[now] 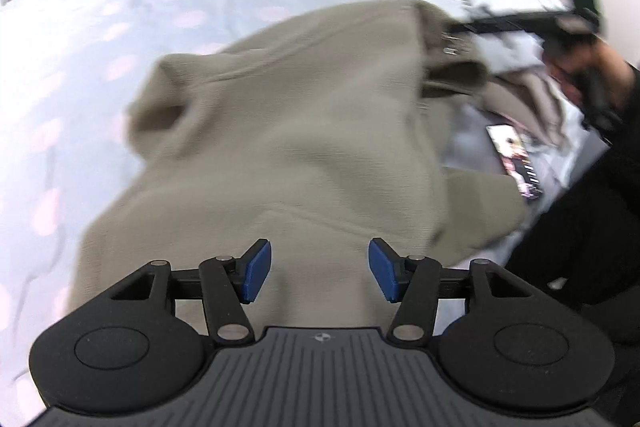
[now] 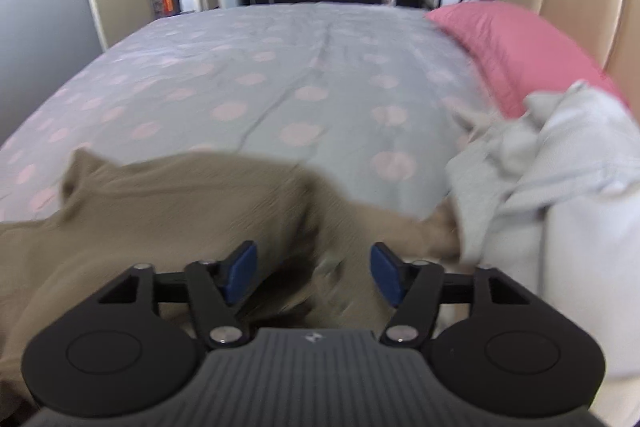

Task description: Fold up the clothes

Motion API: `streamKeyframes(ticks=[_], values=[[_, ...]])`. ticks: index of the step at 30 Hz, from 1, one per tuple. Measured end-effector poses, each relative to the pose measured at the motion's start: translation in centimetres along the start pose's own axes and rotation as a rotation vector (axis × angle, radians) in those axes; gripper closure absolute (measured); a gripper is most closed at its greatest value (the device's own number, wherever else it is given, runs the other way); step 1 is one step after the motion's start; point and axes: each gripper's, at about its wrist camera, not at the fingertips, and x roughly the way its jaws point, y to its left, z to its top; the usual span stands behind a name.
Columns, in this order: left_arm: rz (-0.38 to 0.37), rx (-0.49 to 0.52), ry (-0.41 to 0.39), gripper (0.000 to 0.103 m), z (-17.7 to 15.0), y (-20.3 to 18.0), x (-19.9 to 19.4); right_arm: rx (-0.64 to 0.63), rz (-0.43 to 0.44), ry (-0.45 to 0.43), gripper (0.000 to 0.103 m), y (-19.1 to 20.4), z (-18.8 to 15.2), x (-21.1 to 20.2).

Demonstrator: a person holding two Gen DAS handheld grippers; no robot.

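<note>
The left gripper [image 1: 320, 269] is seen released, its blue pads [image 1: 256, 273] spread apart above the khaki garment [image 1: 280, 131], nothing pinched between them. The right gripper [image 2: 313, 273] is likewise released over the same blurred cloth. The garment is spread rumpled at the near edge of the bed [image 2: 280, 67], on the dotted grey cover. A heap of pale clothes [image 2: 560, 179] is piled just beside it toward the headboard edge, below the pink pillow [image 2: 512, 43]. A phone [image 1: 516, 163] is seen lying by the garment.

From the right wrist view, the bed [image 2: 280, 67] lies bare from ten to one o'clock; the pink pillow [image 2: 516, 43] and pale clothes heap [image 2: 560, 179] block two to four; the khaki garment [image 2: 160, 211] covers the near side.
</note>
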Motion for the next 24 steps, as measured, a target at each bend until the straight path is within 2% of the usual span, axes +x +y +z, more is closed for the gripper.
streamKeyframes(ticks=[6,11,14,16,19,22,24], values=[[0.109,-0.019,-0.046,0.045,0.4,4.0,0.3,0.021,0.063,0.083,0.032,2.0,-3.5,-0.2],[0.157,-0.014,-0.057,0.036,1.3,7.8,2.7,0.022,0.084,0.211,0.029,3.0,-6.2,2.0],[0.157,-0.090,-0.024,0.036,0.8,10.6,4.7,0.035,0.117,0.326,0.025,3.2,-8.4,4.1],[0.130,-0.148,-0.011,0.036,0.2,12.1,5.7,0.041,0.127,0.403,0.024,3.3,-9.8,5.7],[0.090,-0.169,0.004,0.036,-0.5,13.1,7.0,0.030,0.111,0.490,0.024,3.4,-11.3,8.0],[0.084,-0.151,0.077,0.036,-0.2,13.4,9.1,0.023,0.095,0.536,0.024,3.5,-12.0,9.8],[0.075,-0.174,0.107,0.036,-0.2,13.6,10.1,0.020,0.111,0.532,0.033,3.9,-11.9,10.1]])
